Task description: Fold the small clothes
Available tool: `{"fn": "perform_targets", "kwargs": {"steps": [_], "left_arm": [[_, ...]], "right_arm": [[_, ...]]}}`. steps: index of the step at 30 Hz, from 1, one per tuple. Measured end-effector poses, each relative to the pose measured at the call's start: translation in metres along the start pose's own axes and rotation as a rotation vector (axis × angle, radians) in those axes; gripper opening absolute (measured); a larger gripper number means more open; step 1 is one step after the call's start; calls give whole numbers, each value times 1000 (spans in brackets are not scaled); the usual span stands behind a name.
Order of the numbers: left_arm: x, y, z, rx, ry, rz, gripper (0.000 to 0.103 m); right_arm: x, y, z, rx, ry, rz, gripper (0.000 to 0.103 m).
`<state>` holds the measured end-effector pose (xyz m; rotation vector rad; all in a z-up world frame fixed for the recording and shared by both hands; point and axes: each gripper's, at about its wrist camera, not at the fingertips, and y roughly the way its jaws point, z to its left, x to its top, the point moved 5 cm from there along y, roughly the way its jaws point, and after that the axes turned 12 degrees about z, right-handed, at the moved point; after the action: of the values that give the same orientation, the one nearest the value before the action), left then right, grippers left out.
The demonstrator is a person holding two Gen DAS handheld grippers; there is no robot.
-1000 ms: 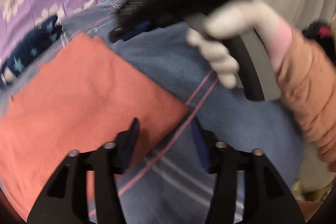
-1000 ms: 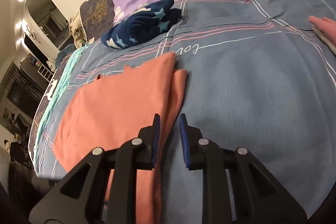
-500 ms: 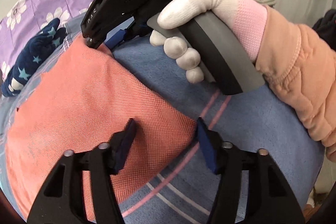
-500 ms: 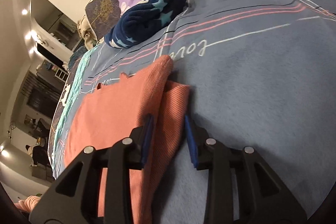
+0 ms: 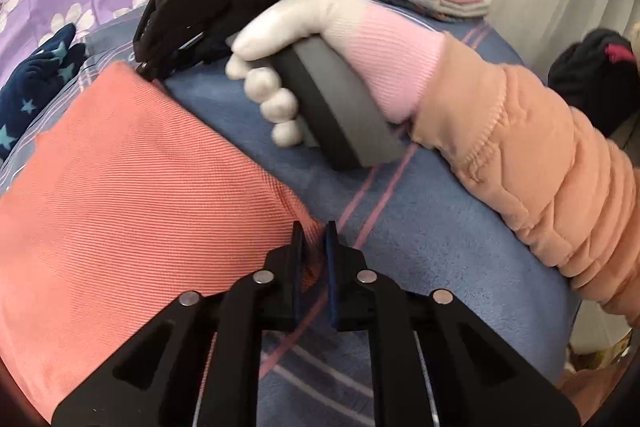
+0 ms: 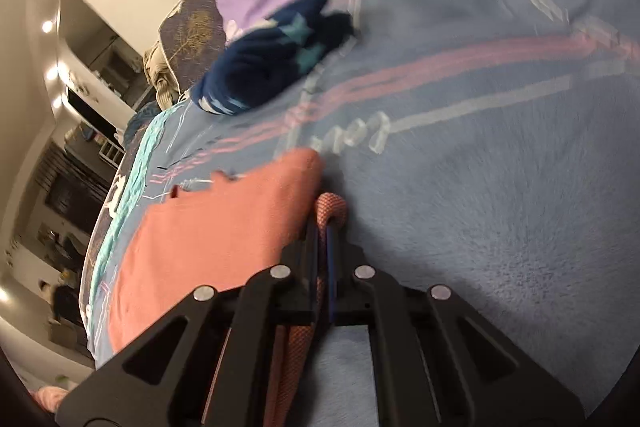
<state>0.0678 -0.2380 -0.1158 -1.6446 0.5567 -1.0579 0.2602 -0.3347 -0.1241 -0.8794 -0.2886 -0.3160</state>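
Pinching coral cloth [image 5: 140,207] corners — left tongs [image 5: 314,239], right tongs [image 6: 325,223], both just clamped.

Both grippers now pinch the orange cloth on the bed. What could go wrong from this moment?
1. The left gripper pinches only the corner tip of the orange cloth; it may slip out when lifted.
2. The right gripper holds a bunched edge, perhaps not every layer, so the fold could come out uneven.
3. The blue blanket lies directly beneath and might be caught.

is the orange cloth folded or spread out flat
Folded: the orange cloth lies in stacked layers along its edge, where the right gripper pinches a lower layer.
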Motion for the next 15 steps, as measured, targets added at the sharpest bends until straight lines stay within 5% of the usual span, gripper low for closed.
{"fn": "perform_targets", "kwargs": {"steps": [2, 7, 12, 14, 15], "left_arm": [[0, -1, -5, -3, 14, -4, 15], [-5, -4, -7, -28, 17, -17, 23], [-6, -4, -12, -44, 23, -22, 29], [-7, -5, -11, -55, 17, -28, 29], [-8, -5, -11, -67, 11, -29, 29]], "right_arm": [[2, -1, -6, 61, 30, -6, 3], [3, -33, -6, 17, 58, -106, 9], [-20, -38, 49, 99, -172, -34, 9], [-26, -17, 53, -44, -220, 10, 11], [-26, -5, 46, -165, -223, 24, 0]]}}
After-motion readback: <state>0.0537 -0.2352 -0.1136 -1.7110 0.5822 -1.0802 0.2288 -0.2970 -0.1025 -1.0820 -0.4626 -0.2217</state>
